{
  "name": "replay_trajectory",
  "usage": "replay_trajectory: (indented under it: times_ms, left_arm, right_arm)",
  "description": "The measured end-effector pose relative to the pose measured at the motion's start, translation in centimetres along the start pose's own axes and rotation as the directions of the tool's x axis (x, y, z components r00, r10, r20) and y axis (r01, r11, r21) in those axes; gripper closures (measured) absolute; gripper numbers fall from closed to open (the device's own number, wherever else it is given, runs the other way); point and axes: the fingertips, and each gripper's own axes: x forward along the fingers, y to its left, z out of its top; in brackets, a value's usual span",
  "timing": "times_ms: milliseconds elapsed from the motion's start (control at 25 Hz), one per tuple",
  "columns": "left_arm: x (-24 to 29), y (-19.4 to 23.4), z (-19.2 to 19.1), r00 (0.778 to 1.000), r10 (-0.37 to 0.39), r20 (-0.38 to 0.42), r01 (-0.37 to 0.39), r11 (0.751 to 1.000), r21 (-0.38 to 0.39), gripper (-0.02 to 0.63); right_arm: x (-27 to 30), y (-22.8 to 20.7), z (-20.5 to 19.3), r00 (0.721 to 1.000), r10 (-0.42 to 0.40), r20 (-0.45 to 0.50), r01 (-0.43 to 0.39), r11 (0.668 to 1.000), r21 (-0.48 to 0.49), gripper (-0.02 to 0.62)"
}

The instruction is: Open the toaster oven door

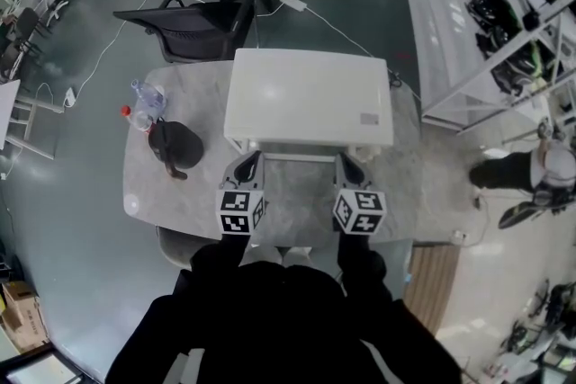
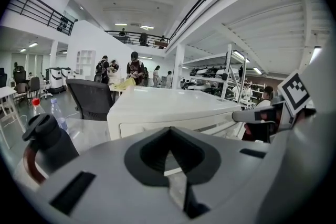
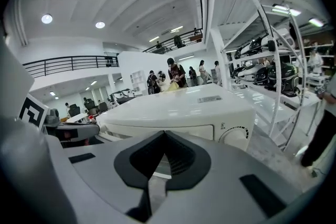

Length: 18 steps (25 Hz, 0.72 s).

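The left claw (image 1: pixel 246 165) has its jaws pressed together with nothing between them, and the right claw (image 1: pixel 349 165) is the same: its two dark pads meet along one seam and grip nothing. Both point forward, side by side and apart from each other, each with its marker cube behind it toward the person's dark sleeves. Straight ahead of the two tips, very near, stands the white toaster oven (image 1: pixel 309 96). Its door looks closed against its front. A pale handle bar (image 1: pixel 292 157) runs across that front, with the left claw's tip by one end and the right claw's tip by the other; whether either touches it cannot be told. In the right gripper view a round knob (image 3: pixel 237 139) sits on the oven's face, ahead and to that claw's right. Below both claws is the grey table (image 1: pixel 297 202) that carries the oven. Out to the left of the left claw, on the same table, stands a black jug (image 1: pixel 175 147), with a clear bottle with a red cap (image 1: pixel 142 108) just beyond it. Farther ahead, past the oven, is a black office chair (image 1: pixel 193 27). Far off to the right of the right claw stand white shelving racks (image 1: pixel 486 13) and a person (image 1: pixel 531 171).
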Motion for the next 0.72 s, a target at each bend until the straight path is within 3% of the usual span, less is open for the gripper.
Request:
replay_trajectory:
  times_ms: [720]
  left_arm:
    - [-1.1, -0.4, -0.9, 1.0, 0.003, -0.008, -0.003, 0.999, -0.033, 0.603]
  right_arm:
    - [-1.2, 0.3, -0.9, 1.0, 0.022, -0.001, -0.022, 1.0, 0.013, 0.592]
